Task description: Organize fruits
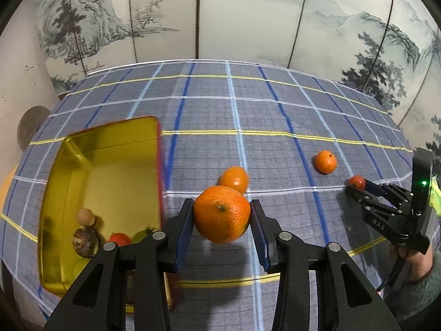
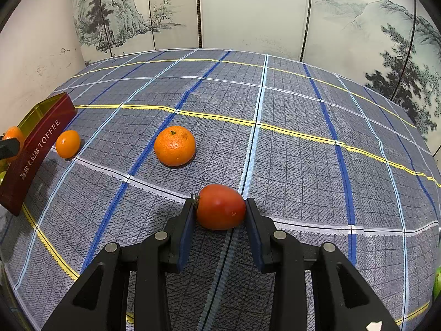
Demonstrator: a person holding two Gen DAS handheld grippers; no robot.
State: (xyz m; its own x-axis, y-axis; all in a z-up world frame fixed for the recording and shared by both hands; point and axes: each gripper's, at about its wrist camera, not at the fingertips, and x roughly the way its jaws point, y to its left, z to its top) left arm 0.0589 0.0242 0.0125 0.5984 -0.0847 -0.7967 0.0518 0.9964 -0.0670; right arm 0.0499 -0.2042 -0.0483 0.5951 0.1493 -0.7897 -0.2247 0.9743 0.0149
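Note:
My left gripper [image 1: 222, 216] is shut on a large orange mandarin [image 1: 222, 213], held above the cloth just right of the gold tin [image 1: 69, 182]. The tin holds a brown fruit [image 1: 85, 241], a tan round one [image 1: 86, 217], a red one [image 1: 119, 239] and a green one [image 1: 140, 235]. My right gripper [image 2: 219, 209] is shut on a red tomato [image 2: 220, 207] low over the cloth; it also shows in the left wrist view [image 1: 358, 184]. Two loose mandarins [image 2: 174, 145] [image 2: 67, 143] lie on the cloth, also seen from the left wrist [image 1: 326, 161] [image 1: 233, 179].
The table wears a blue-grey checked cloth [image 2: 289, 138]. The tin's red outer wall [image 2: 35, 149] reads TOFFEE. A painted folding screen [image 1: 248, 13] stands behind the table. A green object [image 2: 437, 281] shows at the right edge.

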